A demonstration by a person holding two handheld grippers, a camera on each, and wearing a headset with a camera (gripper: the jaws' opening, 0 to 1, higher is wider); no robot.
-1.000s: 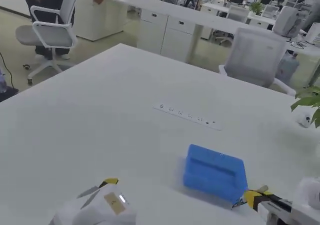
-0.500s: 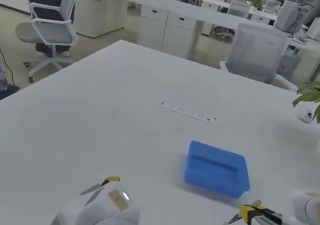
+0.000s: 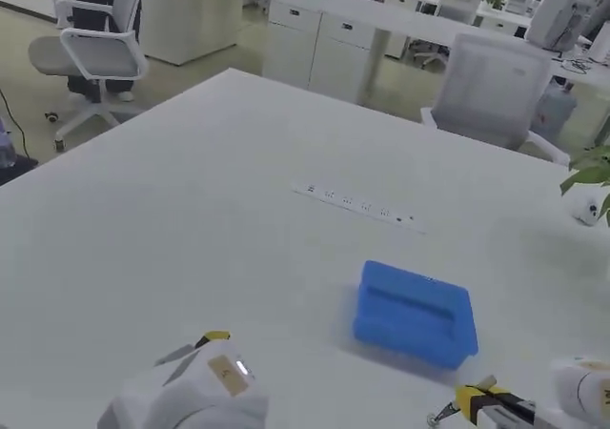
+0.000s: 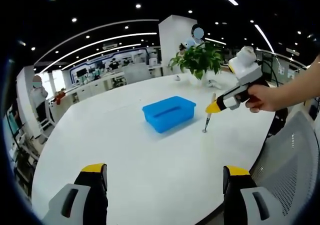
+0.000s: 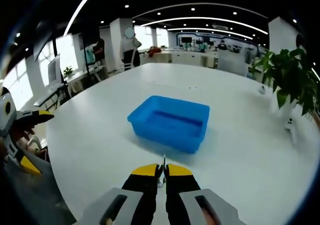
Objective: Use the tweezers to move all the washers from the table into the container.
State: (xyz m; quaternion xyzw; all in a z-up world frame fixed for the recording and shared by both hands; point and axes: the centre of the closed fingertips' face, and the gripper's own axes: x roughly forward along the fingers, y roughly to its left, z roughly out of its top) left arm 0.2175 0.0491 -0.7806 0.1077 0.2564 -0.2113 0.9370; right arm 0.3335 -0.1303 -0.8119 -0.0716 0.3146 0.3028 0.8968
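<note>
Your right hand-held gripper [image 5: 161, 169] has its jaws drawn narrow on the tweezers [image 5: 164, 161], whose thin metal tips project forward between the yellow pads. In the left gripper view the tweezers slant down from that gripper, and their points are at or just above the bench [image 3: 191, 219]; contact cannot be judged. The blue container [image 3: 415, 300] sits on the bench just beyond the tweezers, open side up, and its interior looks bare in the right gripper view. Your left hand-held gripper [image 4: 164, 169] is held with its jaws wide apart, grasping nothing, well apart from the container. Farther out, a white power strip [image 3: 357, 205] lies flat on the bench behind the container. A potted plant [image 4: 200, 60] stands at the far edge.
</note>
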